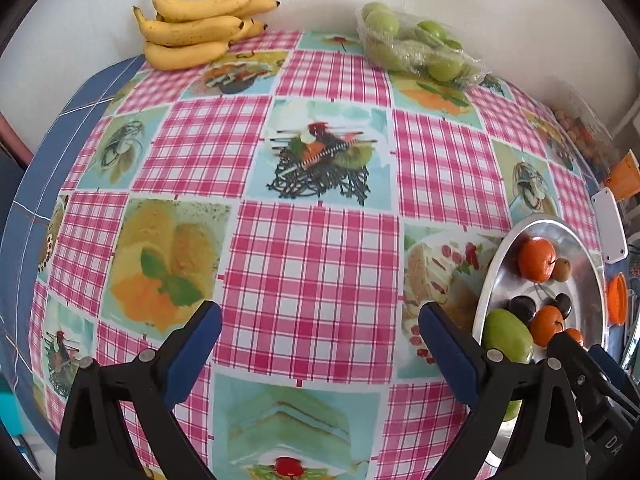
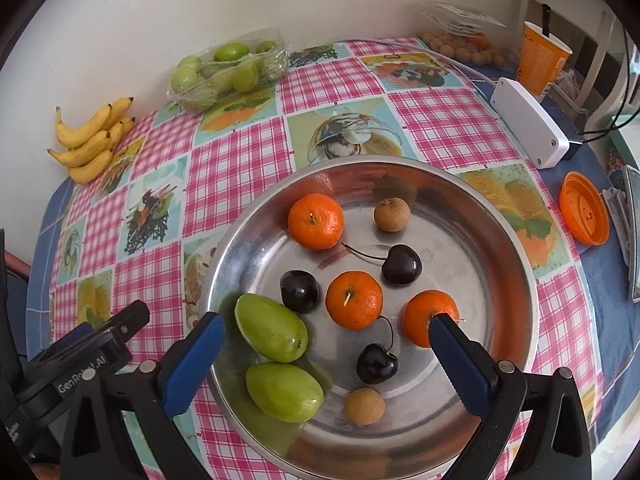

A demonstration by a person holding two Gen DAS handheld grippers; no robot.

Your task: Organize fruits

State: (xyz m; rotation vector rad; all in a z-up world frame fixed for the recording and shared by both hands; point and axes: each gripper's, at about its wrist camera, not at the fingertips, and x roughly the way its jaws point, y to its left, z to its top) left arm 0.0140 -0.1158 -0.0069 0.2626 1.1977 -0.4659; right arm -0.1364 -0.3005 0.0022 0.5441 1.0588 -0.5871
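Note:
A round metal plate (image 2: 500, 240) holds three tangerines (image 2: 316, 221), three dark cherries (image 2: 401, 265), two green fruits (image 2: 272, 328) and two small brown longans (image 2: 392, 214). My right gripper (image 2: 326, 330) is open and empty, hovering over the plate's near side. My left gripper (image 1: 320, 322) is open and empty above the checked tablecloth, left of the plate (image 1: 492, 280). It also shows at the left edge of the right wrist view (image 2: 100, 340). Bananas (image 1: 192, 28) and a wrapped tray of green fruits (image 1: 416, 46) lie by the far wall.
A clear box of longans (image 2: 460, 44), an orange cup (image 2: 542, 60), a white power box (image 2: 528, 128) and an orange lid (image 2: 584, 214) stand at the right. A white wall runs behind the table. The table's blue edge (image 1: 24, 200) is at the left.

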